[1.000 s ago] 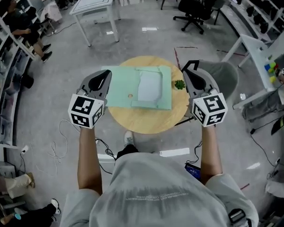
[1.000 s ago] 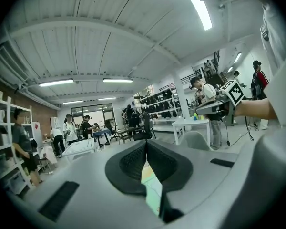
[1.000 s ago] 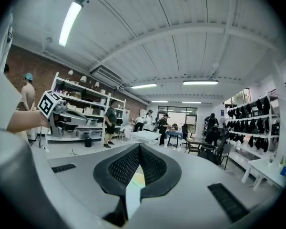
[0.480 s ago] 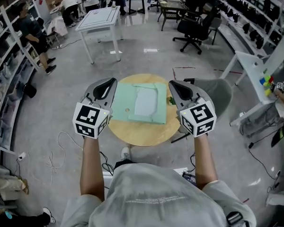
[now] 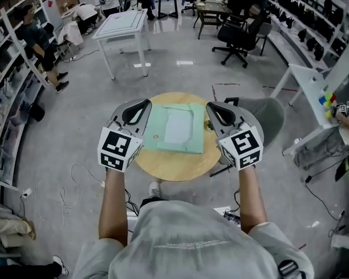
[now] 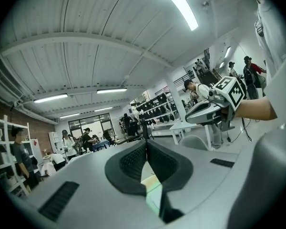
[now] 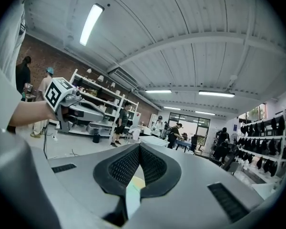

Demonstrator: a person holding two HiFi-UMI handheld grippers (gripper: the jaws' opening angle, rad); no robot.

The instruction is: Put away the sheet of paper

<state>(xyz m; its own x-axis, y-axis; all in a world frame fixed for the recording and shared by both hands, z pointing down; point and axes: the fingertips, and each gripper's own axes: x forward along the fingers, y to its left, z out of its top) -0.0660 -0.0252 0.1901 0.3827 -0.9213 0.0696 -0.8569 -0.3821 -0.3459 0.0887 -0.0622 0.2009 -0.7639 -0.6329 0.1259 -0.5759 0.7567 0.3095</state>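
A white sheet of paper lies on a light green folder on the round wooden table. In the head view my left gripper hovers over the folder's left edge. My right gripper hovers over its right edge. Both point forward, held level, touching nothing. The left gripper view shows its jaws pressed together and empty, with the right gripper off to the side. The right gripper view shows the same: jaws together with nothing between them, and the left gripper beside it.
A grey chair stands right of the round table. A white table and a black office chair are further back. Shelves line the left side, and a white desk is at the right. Cables lie on the floor.
The head camera has tipped up, showing more of the room. Both grippers have drawn inward over the folder's edges, the left one shifting right most recently. Their jaws stayed together.
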